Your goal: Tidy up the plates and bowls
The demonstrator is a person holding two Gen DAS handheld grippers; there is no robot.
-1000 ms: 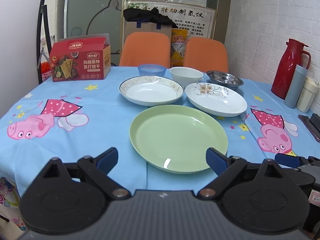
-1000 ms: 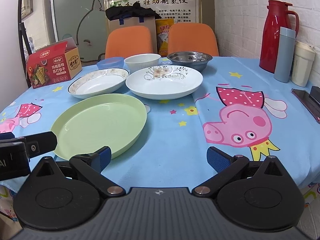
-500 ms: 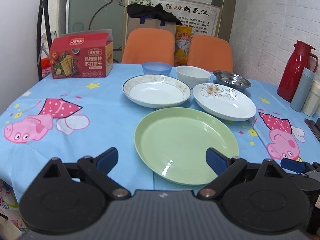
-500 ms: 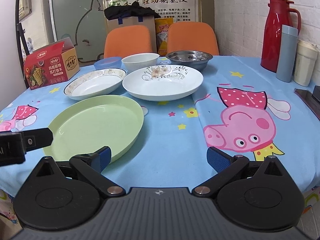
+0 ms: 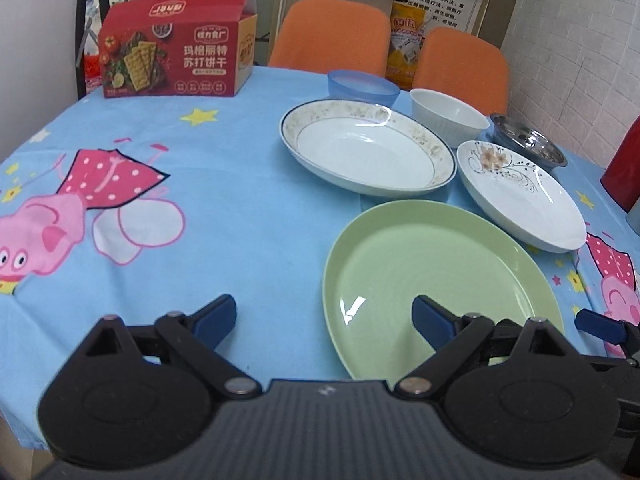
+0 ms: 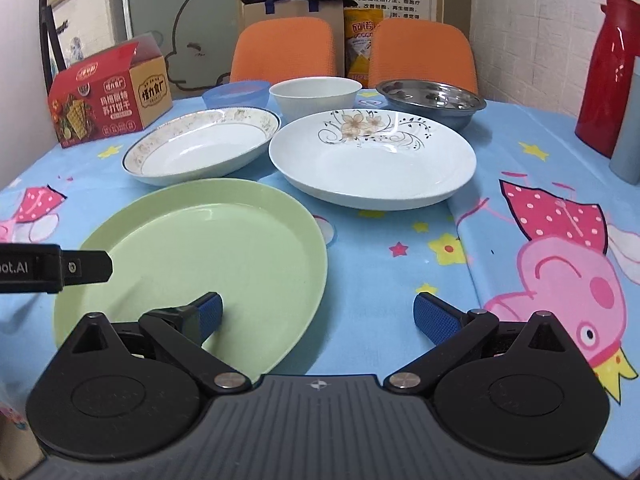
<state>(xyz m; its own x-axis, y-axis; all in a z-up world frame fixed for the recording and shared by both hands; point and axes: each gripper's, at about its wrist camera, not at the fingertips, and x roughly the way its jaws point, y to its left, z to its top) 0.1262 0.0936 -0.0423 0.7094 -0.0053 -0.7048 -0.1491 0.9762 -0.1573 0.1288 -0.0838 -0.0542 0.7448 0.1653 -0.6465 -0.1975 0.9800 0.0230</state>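
Observation:
A green plate [image 5: 436, 280] [image 6: 208, 256] lies nearest on the blue tablecloth. Behind it stand a gold-rimmed white plate [image 5: 368, 148] [image 6: 204, 146] and a flower-patterned white plate [image 5: 520, 196] [image 6: 372, 158]. Further back are a blue bowl [image 5: 362, 86] [image 6: 236, 94], a white bowl [image 5: 448, 116] [image 6: 316, 94] and a steel bowl [image 5: 528, 146] [image 6: 430, 100]. My left gripper [image 5: 324, 316] is open and empty, its right finger over the green plate's near left part. My right gripper [image 6: 318, 314] is open and empty over the green plate's near right edge.
A red cracker box [image 5: 176, 64] [image 6: 108, 104] stands at the back left. A red thermos [image 6: 612, 72] and a grey cup [image 6: 630, 132] stand at the right. Two orange chairs [image 6: 284, 50] are behind the table.
Both grippers have moved forward and lower toward the green plate. The left one has also swung to the left, so the plates sit further right in its view.

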